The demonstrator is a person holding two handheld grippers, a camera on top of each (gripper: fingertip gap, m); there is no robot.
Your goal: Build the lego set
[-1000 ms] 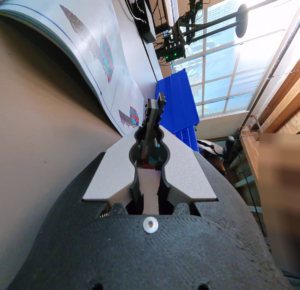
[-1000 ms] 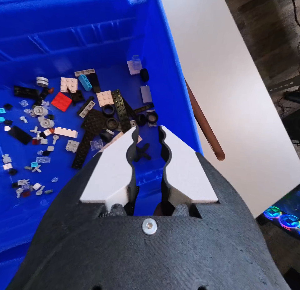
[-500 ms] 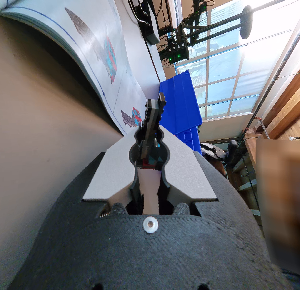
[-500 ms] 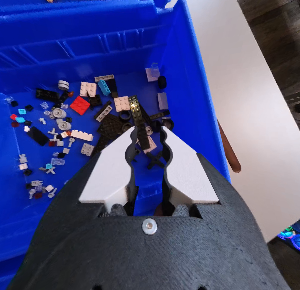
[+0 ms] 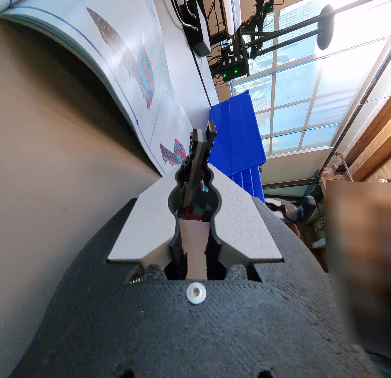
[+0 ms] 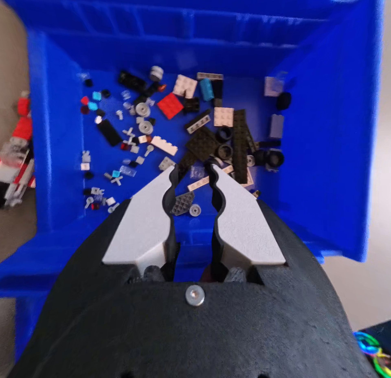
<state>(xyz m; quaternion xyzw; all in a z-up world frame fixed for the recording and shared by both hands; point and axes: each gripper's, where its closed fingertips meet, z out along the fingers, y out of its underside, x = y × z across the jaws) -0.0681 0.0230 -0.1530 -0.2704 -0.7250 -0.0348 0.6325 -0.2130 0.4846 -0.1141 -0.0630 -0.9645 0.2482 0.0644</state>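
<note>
We find the left gripper (image 5: 194,173) fingers closed on a dark grey lego assembly (image 5: 198,156) with red and teal bricks at its base. The instruction booklet (image 5: 127,57) lies beyond; its print is unreadable. The right gripper (image 6: 191,169) fingers stand apart, empty, over the blue bin (image 6: 330,135) of loose lego pieces (image 6: 169,105) on the bench (image 6: 359,283).

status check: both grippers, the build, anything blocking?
Left hand-held gripper shut on dark lego assembly. Right hand-held gripper open, empty, over blue bin of loose pieces. Nothing blocking.
</note>
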